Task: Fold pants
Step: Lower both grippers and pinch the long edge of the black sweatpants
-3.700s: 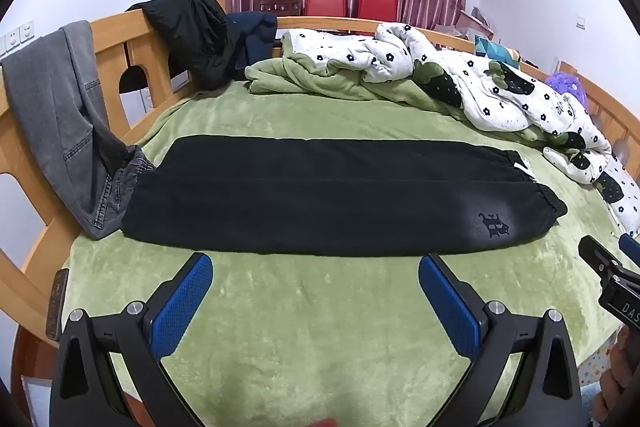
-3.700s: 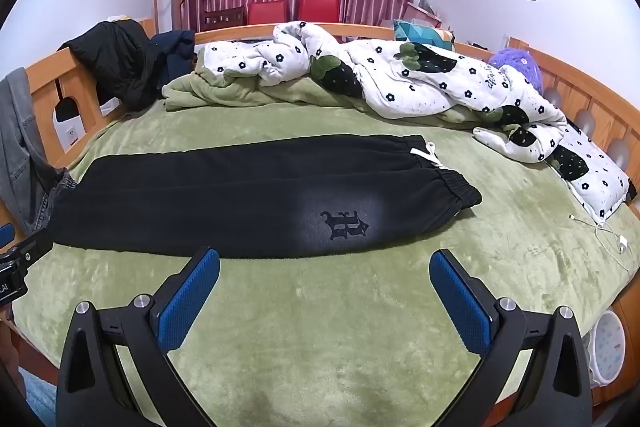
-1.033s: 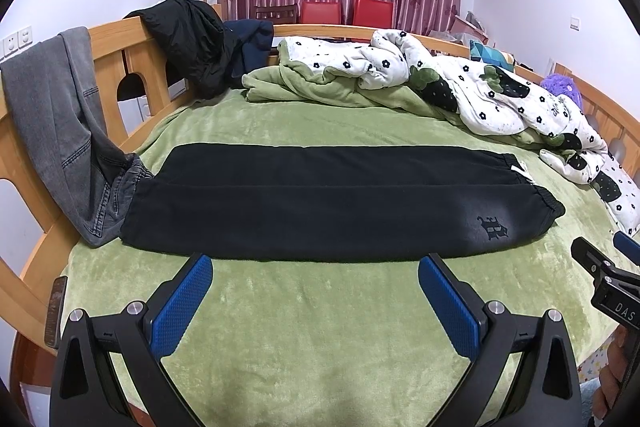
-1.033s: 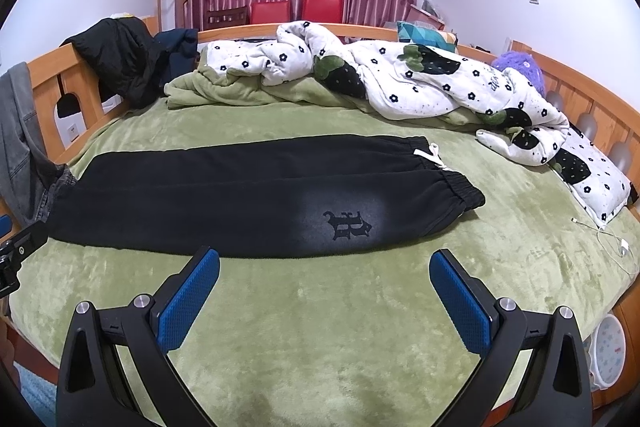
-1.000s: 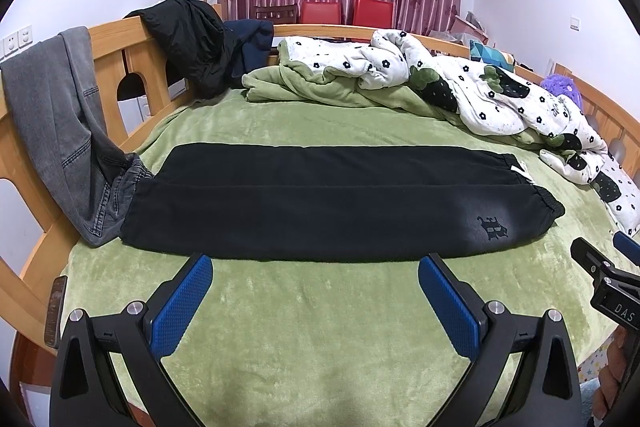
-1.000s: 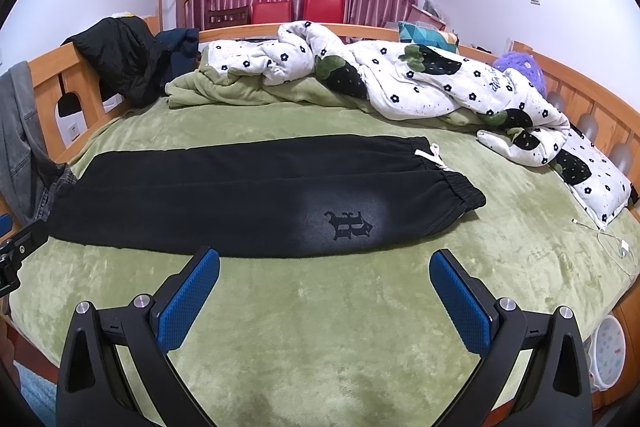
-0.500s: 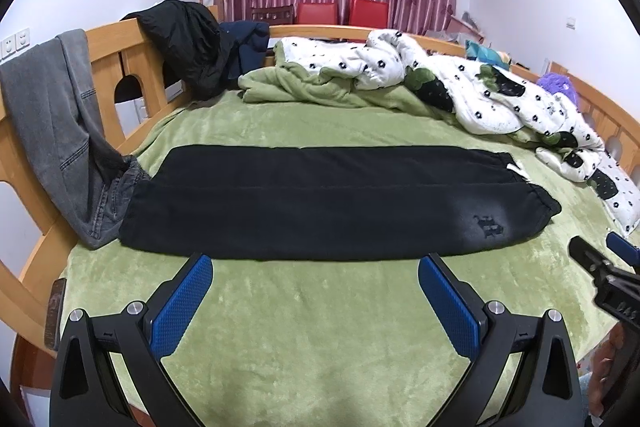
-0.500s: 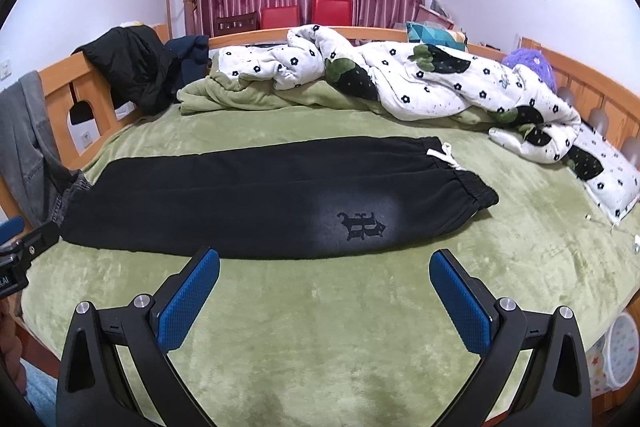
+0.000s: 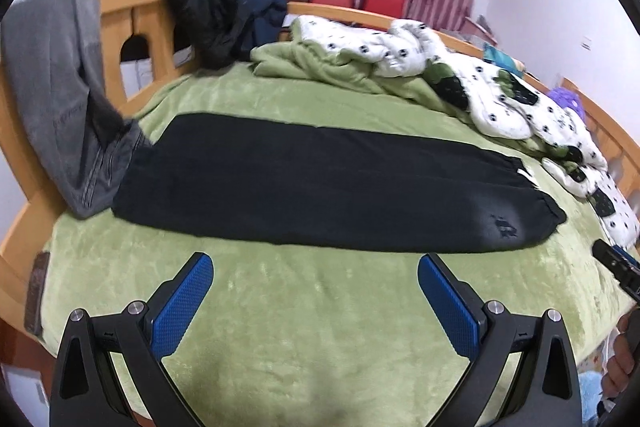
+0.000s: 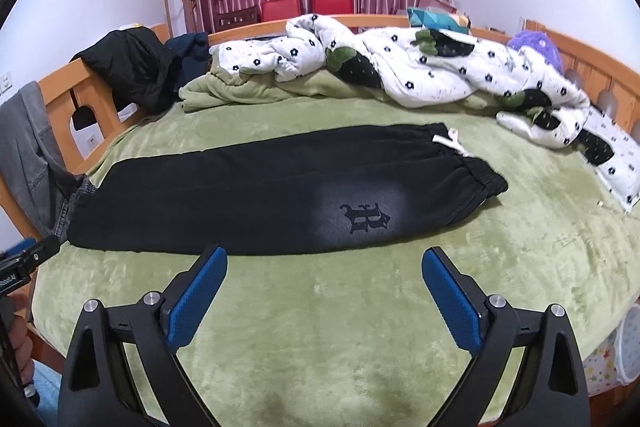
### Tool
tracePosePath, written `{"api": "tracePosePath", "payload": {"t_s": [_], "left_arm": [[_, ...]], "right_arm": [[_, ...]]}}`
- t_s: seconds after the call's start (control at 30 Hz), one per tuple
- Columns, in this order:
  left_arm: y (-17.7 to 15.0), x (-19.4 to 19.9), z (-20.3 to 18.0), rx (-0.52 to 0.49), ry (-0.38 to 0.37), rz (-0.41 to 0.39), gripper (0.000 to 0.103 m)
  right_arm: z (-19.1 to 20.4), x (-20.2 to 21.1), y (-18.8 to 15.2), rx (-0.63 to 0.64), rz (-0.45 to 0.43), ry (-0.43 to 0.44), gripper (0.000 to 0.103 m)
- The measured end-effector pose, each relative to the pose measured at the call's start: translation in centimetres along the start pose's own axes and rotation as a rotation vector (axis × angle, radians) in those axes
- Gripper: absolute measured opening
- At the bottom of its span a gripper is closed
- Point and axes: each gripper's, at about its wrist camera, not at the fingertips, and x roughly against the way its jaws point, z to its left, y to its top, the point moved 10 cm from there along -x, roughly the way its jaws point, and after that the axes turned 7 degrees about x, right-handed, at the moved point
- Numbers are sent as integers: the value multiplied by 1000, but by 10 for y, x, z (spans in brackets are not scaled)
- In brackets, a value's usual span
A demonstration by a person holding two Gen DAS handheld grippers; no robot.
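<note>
Black pants (image 9: 320, 183) lie flat on the green bedspread (image 9: 312, 311), folded lengthwise with one leg on the other, cuffs at the left and elastic waistband with a white drawstring at the right. They also show in the right wrist view (image 10: 280, 195), with a logo on a faded patch. My left gripper (image 9: 315, 267) is open and empty, above the bedspread just in front of the pants' near edge. My right gripper (image 10: 325, 259) is open and empty, close to the near edge below the logo.
Grey jeans (image 9: 60, 95) and a black jacket (image 9: 204, 11) hang over the wooden bed rail at the left. A white flowered duvet (image 10: 420, 67) and a green blanket (image 10: 240, 87) are heaped along the far side. A patterned pillow (image 10: 616, 163) lies at the right.
Both grippers have moved forward toward the pants, which now look larger and closer. The left view has tilted and shifted toward the cuff end. Both grippers stay open.
</note>
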Motion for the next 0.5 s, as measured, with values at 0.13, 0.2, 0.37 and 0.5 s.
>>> {"api": "tracePosePath", "payload": {"t_s": [0.13, 0.2, 0.37, 0.5], "left_arm": [[-8, -33, 29, 58, 5, 11, 101], [-10, -52, 40, 88, 7, 31, 95], [-15, -106, 67, 190, 5, 87, 86], [-21, -151, 81, 245, 9, 142, 74]], "right_arm": [[-21, -45, -12, -40, 36, 23, 84], [-31, -68, -19, -53, 55, 25, 68], [-58, -134, -41, -110, 144, 37, 54], [-78, -177, -50, -159, 191, 31, 54]]}}
